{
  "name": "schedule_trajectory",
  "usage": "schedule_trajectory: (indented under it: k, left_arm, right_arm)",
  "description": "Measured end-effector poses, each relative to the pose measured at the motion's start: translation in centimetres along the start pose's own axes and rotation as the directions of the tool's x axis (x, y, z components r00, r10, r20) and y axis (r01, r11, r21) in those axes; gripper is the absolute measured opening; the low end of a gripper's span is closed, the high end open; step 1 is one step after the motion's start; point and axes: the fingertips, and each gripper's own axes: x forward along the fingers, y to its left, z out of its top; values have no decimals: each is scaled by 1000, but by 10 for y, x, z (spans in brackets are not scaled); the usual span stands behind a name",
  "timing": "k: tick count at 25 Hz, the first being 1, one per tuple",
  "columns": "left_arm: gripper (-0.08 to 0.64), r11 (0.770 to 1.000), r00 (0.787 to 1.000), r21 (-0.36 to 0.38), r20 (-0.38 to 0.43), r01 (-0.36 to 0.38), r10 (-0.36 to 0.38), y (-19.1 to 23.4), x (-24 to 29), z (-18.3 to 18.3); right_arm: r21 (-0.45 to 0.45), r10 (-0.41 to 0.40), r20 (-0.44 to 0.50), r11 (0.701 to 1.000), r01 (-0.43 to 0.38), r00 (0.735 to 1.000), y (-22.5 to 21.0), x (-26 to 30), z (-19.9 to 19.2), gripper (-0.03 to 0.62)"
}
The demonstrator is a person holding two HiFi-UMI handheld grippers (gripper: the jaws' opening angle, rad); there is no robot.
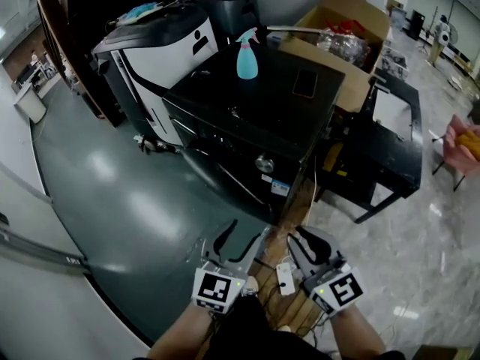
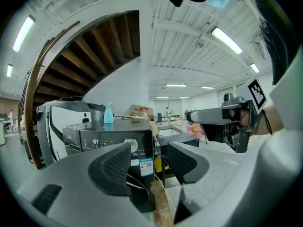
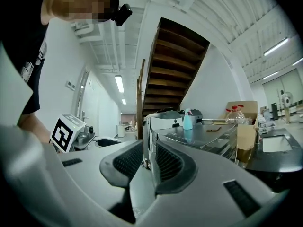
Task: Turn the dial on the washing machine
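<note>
The black washing machine (image 1: 247, 118) stands ahead of me, its round silver dial (image 1: 264, 163) on the front panel near the right corner. In the left gripper view the dial (image 2: 130, 145) shows just above the left pad, well beyond the jaws. My left gripper (image 1: 246, 235) is low and short of the machine, open with nothing between its jaws. My right gripper (image 1: 301, 238) is beside it, shut to a narrow slit and empty. A blue spray bottle (image 1: 247, 55) and a phone (image 1: 304, 83) rest on the machine's top.
A white and black machine (image 1: 161, 51) stands left of the washer, an open cardboard box (image 1: 337, 43) behind it, and a low black table (image 1: 394, 145) to its right. A white plug strip (image 1: 285, 277) lies on the floor between the grippers. Wooden stairs (image 3: 173, 65) rise overhead.
</note>
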Motion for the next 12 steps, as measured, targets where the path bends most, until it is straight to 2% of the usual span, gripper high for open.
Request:
schedule_trajectory:
  k: [6,12]
  left_arm:
    - [236,996,998,67,14,55,-56,37,62,8]
    - [247,989,992,88,25,118,-120,59,119,2]
  right_arm:
    - [20,-97,-28,995,98,995,-34,43,3,83]
    - [42,-180,-51,982,182,982,-57,70,-1,83]
